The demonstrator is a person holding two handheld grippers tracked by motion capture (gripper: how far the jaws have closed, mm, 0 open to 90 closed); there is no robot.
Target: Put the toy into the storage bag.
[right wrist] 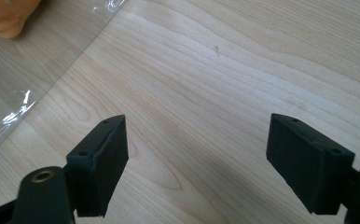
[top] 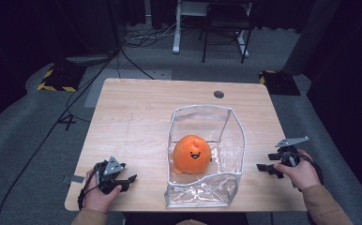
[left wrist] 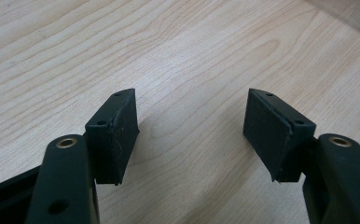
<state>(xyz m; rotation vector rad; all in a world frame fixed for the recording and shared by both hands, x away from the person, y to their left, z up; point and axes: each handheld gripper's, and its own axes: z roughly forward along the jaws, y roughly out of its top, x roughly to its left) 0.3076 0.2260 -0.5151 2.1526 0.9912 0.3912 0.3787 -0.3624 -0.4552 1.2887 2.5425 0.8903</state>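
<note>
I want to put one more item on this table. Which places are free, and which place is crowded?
Free: the far strip of the table behind the clear bag, and the wide patch left of the bag, beyond the left gripper. Crowded: the near middle, where the bag holds the orange toy; the right gripper takes the narrow right strip.

The pale wooden surface (top: 137, 122) looks smooth and matt, its grain plain. The clear plastic box (top: 206, 190) is glossy and crinkled; the round orange plush toy (top: 192, 153) looks soft and matt.
</note>
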